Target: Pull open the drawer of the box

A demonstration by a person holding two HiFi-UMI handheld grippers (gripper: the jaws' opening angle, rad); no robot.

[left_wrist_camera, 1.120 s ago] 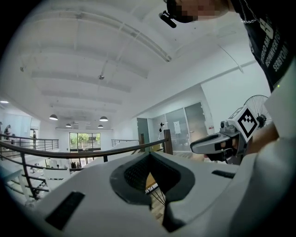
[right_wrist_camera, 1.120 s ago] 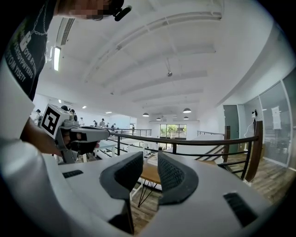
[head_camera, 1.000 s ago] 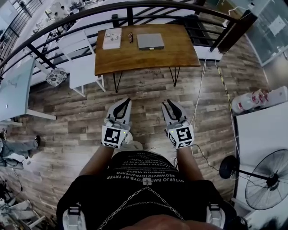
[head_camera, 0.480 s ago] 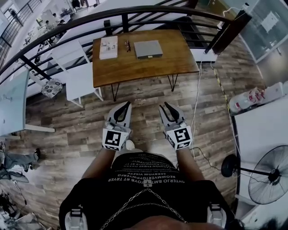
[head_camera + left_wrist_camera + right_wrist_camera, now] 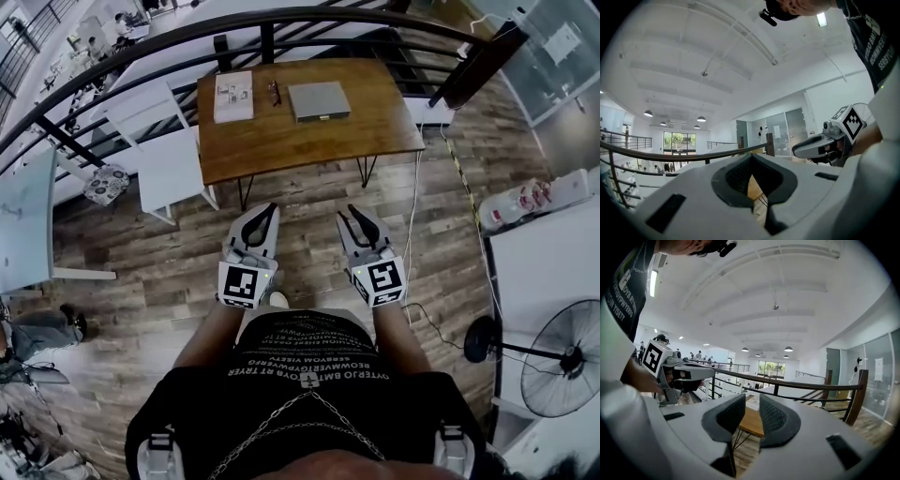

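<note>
Under you runs a grey-brown plank floor (image 5: 309, 216); ahead stands a wooden surface (image 5: 281, 141) on thin dark legs, close to a dark curved railing (image 5: 680, 157); white chairs (image 5: 169, 155) sit to its left; a white desk (image 5: 23, 216) lies at your far left, another white table (image 5: 553, 272) at your right with a fan (image 5: 560, 370) near it; a cable (image 5: 415, 202) trails over the floor; overhead, a white beamed ceiling (image 5: 693, 56) carries round lamps (image 5: 701, 119); far windows (image 5: 678, 140) show daylight; glass doors (image 5: 787, 131) line a white wall.
</note>
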